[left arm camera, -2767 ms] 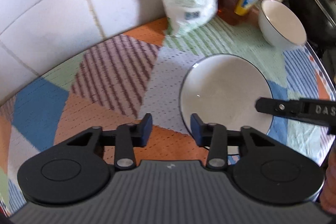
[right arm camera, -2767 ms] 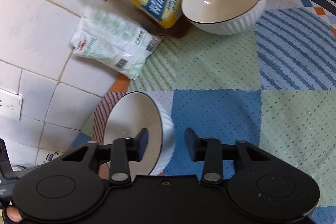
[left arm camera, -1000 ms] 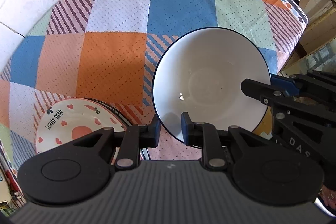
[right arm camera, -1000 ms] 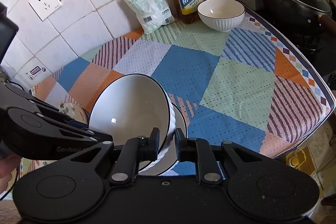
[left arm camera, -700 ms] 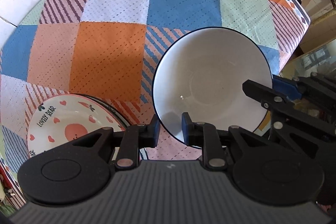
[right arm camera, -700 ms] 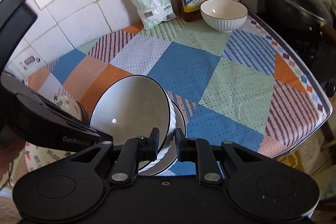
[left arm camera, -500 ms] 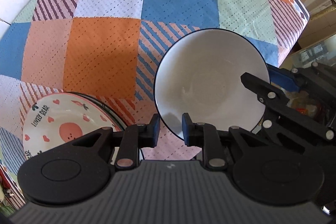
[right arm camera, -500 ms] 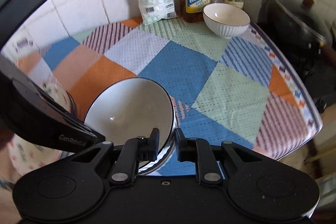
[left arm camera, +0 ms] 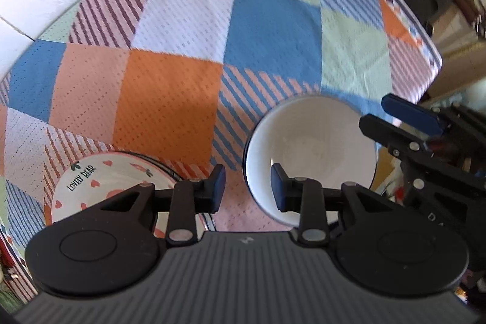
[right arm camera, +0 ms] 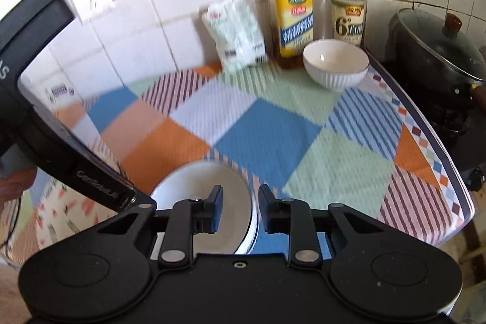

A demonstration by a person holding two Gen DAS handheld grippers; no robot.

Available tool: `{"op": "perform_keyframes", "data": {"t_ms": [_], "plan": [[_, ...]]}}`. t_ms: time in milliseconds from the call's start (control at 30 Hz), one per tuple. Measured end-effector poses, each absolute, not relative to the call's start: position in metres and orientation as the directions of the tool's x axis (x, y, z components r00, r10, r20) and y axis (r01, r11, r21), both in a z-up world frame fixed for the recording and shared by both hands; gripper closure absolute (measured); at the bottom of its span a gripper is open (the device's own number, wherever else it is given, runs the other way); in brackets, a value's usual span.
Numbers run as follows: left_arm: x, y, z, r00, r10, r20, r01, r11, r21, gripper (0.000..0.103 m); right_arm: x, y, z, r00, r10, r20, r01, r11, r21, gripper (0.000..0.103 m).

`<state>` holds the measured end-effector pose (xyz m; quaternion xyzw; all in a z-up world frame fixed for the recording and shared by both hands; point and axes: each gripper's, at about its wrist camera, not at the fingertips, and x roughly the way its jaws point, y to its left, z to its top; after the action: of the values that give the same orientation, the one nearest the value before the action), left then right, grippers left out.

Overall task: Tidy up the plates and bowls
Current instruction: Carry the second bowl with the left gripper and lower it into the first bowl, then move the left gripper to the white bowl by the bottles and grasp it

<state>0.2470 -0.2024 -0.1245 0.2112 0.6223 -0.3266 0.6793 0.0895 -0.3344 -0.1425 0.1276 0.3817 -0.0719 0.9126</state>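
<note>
The dark-rimmed white bowl had been set down beside the heart-patterned plate, just released by narrowly parted left gripper and right gripper, while 1 ribbed white bowl far from that plate was left ungathered.

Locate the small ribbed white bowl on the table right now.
In the right wrist view the ribbed bowl stands at the far right corner of the tablecloth, just in front of the two bottles and left of the black pot.
</note>
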Motion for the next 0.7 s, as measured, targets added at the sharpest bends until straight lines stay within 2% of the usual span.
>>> {"op": "perform_keyframes", "data": {"t_ms": [267, 333, 400, 467, 600, 700], "plan": [[0.264, -0.227, -0.104, 0.074, -0.254, -0.964, 0.634, 0.758, -0.151, 0.071, 0.109, -0.378, -0.146, 0.737, -0.022, -0.676, 0.211, 0.957, 0.199, 0.065], [0.267, -0.239, -0.1, 0.094, -0.273, -0.958, 0.619, 0.769, -0.158, 0.071, 0.113, -0.39, -0.146, 0.746, -0.031, -0.665, 0.197, 0.964, 0.176, 0.061], [0.27, -0.252, -0.096, 0.117, -0.288, -0.95, 0.605, 0.78, -0.162, 0.071, 0.116, -0.404, -0.148, 0.756, -0.041, -0.654, 0.181, 0.972, 0.148, 0.05], [0.274, -0.267, -0.093, 0.14, -0.3, -0.944, 0.591, 0.79, -0.163, 0.069, 0.12, -0.418, -0.152, 0.761, -0.046, -0.647, 0.164, 0.979, 0.123, 0.045], [0.279, -0.293, -0.09, 0.188, -0.3, -0.935, 0.556, 0.818, -0.151, 0.068, 0.131, -0.447, -0.164, 0.762, -0.044, -0.646, 0.122, 0.99, 0.076, 0.04], [0.277, -0.311, -0.093, 0.202, -0.304, -0.931, 0.556, 0.818, -0.146, 0.064, 0.139, -0.464, -0.173, 0.75, -0.036, -0.66, 0.081, 0.996, 0.037, 0.04]]}}
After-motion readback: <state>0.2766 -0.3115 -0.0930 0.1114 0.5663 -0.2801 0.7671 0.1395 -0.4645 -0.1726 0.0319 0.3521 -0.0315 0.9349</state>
